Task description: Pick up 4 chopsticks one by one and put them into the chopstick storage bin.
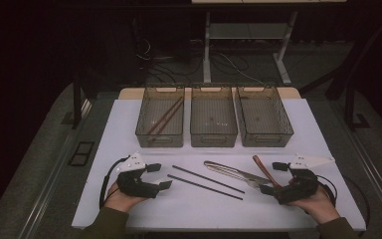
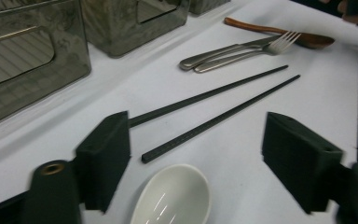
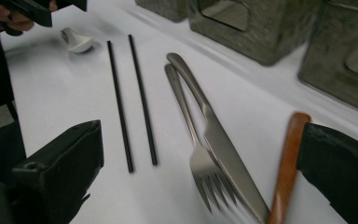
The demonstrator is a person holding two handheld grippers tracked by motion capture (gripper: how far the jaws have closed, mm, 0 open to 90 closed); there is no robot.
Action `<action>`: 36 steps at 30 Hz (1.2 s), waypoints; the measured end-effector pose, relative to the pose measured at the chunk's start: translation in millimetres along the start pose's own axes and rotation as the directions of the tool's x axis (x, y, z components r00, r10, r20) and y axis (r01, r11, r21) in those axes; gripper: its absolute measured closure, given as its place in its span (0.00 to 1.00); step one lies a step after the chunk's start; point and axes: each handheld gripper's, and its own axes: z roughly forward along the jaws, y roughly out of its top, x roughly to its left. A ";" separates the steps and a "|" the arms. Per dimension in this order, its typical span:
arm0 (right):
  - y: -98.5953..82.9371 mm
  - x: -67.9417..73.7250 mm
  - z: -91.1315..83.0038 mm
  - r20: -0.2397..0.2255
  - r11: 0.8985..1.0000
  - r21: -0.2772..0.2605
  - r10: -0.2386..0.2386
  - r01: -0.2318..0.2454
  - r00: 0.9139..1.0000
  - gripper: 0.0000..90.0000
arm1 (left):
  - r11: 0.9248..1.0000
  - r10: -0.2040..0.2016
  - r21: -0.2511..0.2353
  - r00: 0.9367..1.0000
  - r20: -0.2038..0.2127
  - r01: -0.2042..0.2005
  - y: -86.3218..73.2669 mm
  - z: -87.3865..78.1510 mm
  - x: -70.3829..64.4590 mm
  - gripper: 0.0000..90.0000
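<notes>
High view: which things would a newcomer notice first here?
Three smoky transparent bins stand in a row at the far side of the white table; the left one holds brown chopsticks. Nearer, black chopsticks, a fork with a knife and a wooden spoon lie between the open left tool and right tool.

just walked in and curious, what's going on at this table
A person holds a gripper in each hand over a white table laid with cutlery. The left gripper and right gripper both rest open, holding nothing. Between them lie two black chopsticks, a fork, a knife, a wooden spoon and a white spoon. Of three bins behind, the left bin already holds brown chopsticks, so it looks like sorting.
</notes>
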 end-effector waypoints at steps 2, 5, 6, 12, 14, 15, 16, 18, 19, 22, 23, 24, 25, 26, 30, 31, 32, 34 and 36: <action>7.0 2.0 4.9 -0.018 1.000 0.008 -0.009 0.009 1.000 0.05 | 1.000 0.007 -0.005 1.000 -0.001 -0.007 -0.6 -0.5 -1.1 0.19; 15.3 6.1 15.2 -0.039 0.999 0.039 -0.033 0.035 0.999 0.11 | 1.000 0.007 -0.015 1.000 -0.011 -0.007 -1.5 0.0 -2.8 0.13; 17.5 7.4 18.9 -0.047 0.998 0.051 -0.042 0.045 0.998 0.15 | 1.000 0.007 -0.019 1.000 -0.016 -0.007 -1.6 0.5 -3.5 0.10; 29.0 13.1 45.0 -0.098 0.990 0.110 -0.081 0.092 0.992 0.30 | 0.999 0.023 -0.032 0.999 -0.034 -0.024 -0.5 1.6 -6.2 0.01; 32.6 15.0 52.0 -0.115 0.987 0.128 -0.086 0.101 0.990 0.36 | 0.999 0.030 -0.029 0.999 -0.033 -0.031 -0.2 2.4 -6.0 0.00; 34.1 15.9 55.4 -0.117 0.985 0.136 -0.095 0.110 0.989 0.38 | 0.999 0.032 -0.025 0.999 -0.035 -0.033 -0.4 3.0 -5.8 0.00; 35.5 17.3 58.6 -0.124 0.983 0.145 -0.099 0.116 0.987 0.41 | 0.999 0.029 -0.023 0.999 -0.031 -0.030 -0.8 3.6 -5.6 0.00; 38.2 19.4 65.2 -0.134 0.979 0.156 -0.109 0.130 0.985 0.46 | 1.000 0.025 -0.015 0.999 -0.023 -0.025 -1.2 4.5 -5.5 0.00; 39.3 20.4 68.6 -0.133 0.978 0.164 -0.108 0.129 0.985 0.47 | 1.000 0.027 -0.009 0.999 -0.026 -0.028 -0.9 4.4 -5.7 0.00; 41.8 24.1 78.7 -0.131 0.971 0.186 -0.126 0.150 0.983 0.51 | 0.999 0.035 -0.011 0.999 -0.025 -0.036 -0.6 5.2 -6.8 0.00; 42.8 24.9 82.0 -0.139 0.969 0.195 -0.128 0.154 0.982 0.54 | 0.999 0.035 -0.009 0.999 -0.023 -0.035 -0.7 5.6 -7.2 0.00; 43.8 25.8 85.4 -0.145 0.965 0.203 -0.136 0.165 0.980 0.55 | 0.999 0.039 -0.006 0.999 -0.019 -0.039 -1.0 6.3 -7.3 0.00; 45.0 27.0 88.8 -0.143 0.963 0.208 -0.146 0.174 0.979 0.57 | 0.999 0.042 -0.001 0.999 -0.018 -0.042 -1.3 6.9 -7.5 0.00; 46.1 28.5 91.9 -0.140 0.961 0.212 -0.152 0.179 0.978 0.60 | 0.999 0.044 0.004 0.999 -0.020 -0.044 -1.6 7.8 -7.7 0.00; 49.7 31.7 105.6 -0.160 0.953 0.233 -0.158 0.193 0.974 0.69 | 0.999 0.054 0.009 0.999 -0.010 -0.054 -1.3 9.3 -9.0 0.00; 50.0 32.6 109.2 -0.164 0.951 0.239 -0.159 0.196 0.973 0.71 | 0.998 0.058 0.014 0.998 -0.007 -0.058 -1.3 9.5 -9.2 0.00; 49.9 33.9 112.9 -0.161 0.948 0.246 -0.165 0.201 0.973 0.74 | 0.998 0.058 0.013 0.998 -0.004 -0.058 -1.4 10.0 -9.5 0.00; 48.7 35.7 119.3 -0.165 0.942 0.260 -0.172 0.211 0.971 0.79 | 0.998 0.058 0.014 0.998 0.001 -0.058 -1.6 10.8 -10.1 0.00; 46.8 37.0 124.3 -0.174 0.940 0.266 -0.172 0.214 0.970 0.83 | 0.998 0.065 0.016 0.998 0.008 -0.065 -1.5 11.3 -10.6 0.00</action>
